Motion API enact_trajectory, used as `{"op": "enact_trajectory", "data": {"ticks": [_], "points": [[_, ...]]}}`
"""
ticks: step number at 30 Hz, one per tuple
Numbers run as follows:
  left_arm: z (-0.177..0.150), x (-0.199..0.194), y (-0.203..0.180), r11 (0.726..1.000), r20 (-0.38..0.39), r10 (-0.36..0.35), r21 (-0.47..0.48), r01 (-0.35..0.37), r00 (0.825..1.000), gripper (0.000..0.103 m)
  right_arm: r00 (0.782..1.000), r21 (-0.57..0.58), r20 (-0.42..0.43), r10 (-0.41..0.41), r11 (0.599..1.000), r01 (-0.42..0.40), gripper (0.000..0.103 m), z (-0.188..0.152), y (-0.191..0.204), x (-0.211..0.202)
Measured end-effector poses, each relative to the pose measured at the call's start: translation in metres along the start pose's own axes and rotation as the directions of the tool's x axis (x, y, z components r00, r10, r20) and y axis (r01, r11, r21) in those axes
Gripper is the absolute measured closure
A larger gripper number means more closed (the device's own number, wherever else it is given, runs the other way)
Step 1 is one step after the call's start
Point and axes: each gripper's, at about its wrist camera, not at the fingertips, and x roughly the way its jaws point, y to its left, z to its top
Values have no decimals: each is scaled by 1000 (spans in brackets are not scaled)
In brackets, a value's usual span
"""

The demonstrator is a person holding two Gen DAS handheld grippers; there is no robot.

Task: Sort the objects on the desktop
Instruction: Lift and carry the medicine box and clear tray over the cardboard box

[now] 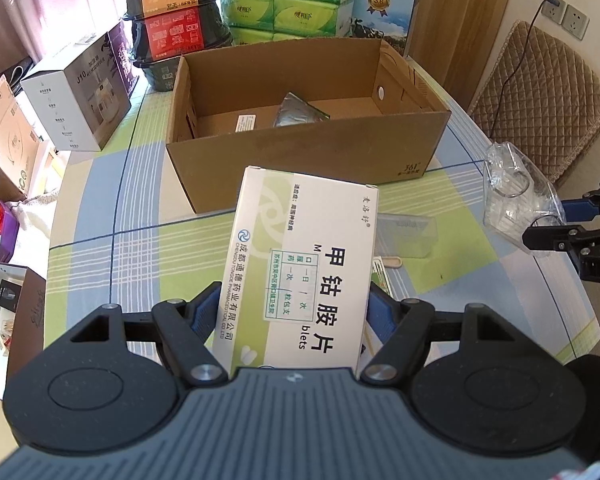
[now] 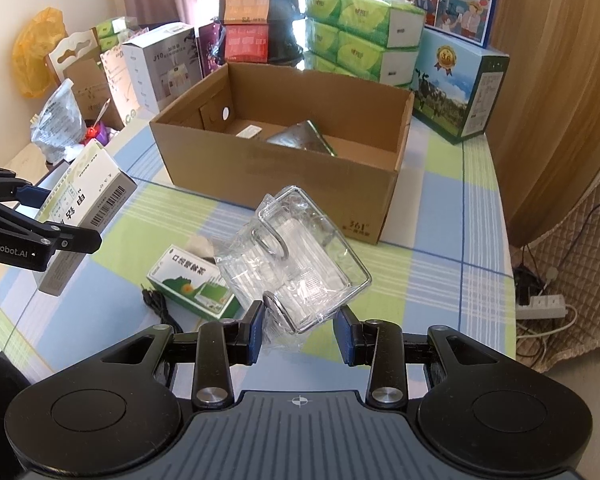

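Above tablecloth (image 1: 100,208) — medicine box (image 1: 300,272) lengthwise toward carton (image 1: 300,152).

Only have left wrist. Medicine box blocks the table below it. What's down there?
Observer: A green box lies flat on the tablecloth, mostly hidden from you by the medicine box.
Operator: Anything beside it?
Observer: A black cable lies bunched right against the green box's near corner.
Operator: How does the right hand-held gripper have its pack?
Observer: The right hand-held gripper pinches the clear pack by its near end only. The rest sticks out ahead, tilted, above the table.
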Motion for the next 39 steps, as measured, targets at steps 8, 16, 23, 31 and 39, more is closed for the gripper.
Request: {"op": "enact_trajectory", "data": {"ticks": [8,16,23,31,39], "points": [[10,3,4,1000,5,1,0,-1,1000,33,1000,-13,9,-6,1000,6,69,14,-2,4],[26,13,13,1000,1,3,-5,-3,1000,33,1000,-15,17,-13,1000,13,69,29,-7,11],[50,23,25,1000,0,12,-6,-12,1000,33,999,-11,30,-18,1000,18,69,53,-17,18],[95,38,35,1000,15,18,-8,-18,1000,33,998,-35,59,-34,999,36,69,92,-24,33],[144,66,38,999,25,9,-36,-8,1000,33,995,-18,84,-48,999,50,69,133,-37,59]]}}
